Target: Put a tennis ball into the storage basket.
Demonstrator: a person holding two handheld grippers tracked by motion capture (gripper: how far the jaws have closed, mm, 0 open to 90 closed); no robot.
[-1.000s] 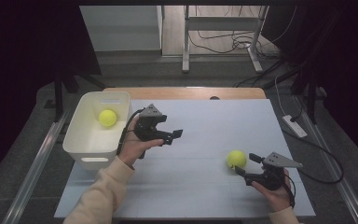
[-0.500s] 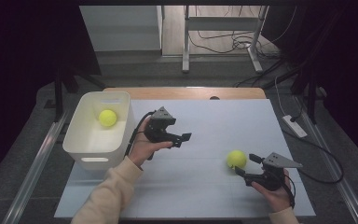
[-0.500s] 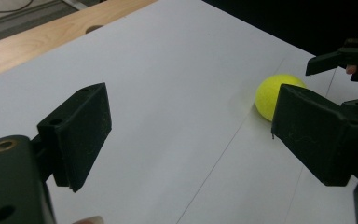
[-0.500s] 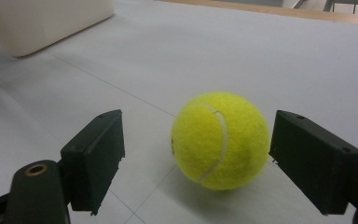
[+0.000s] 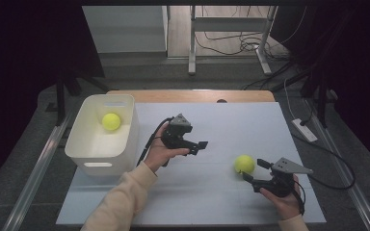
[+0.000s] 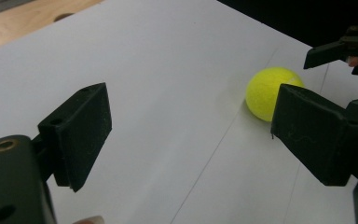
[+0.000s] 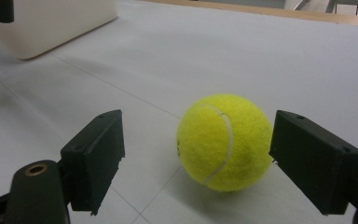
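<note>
Two balls: one (image 5: 244,164) between the right tool's (image 5: 255,170) jaws, one (image 5: 111,121) in the single bin (image 5: 125,139) beyond the left tool (image 5: 201,147). Two tools.

Left gripper (image 5: 200,146): held above the table's middle, jaws spread wide, nothing between. Right gripper (image 5: 255,169): low at right, jaws parted, pads unpressed.

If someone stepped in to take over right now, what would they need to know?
Left gripper: jaws open, empty, above mid-table, pointing toward the loose ball.
Right gripper: jaws open, one on each side of that ball, not pressing it.
Things: one ball lies in the white bin at the left; the loose ball rests on the white mat.
Done: one ball binned.
Left: probably grip the loose ball and bin it too.
</note>
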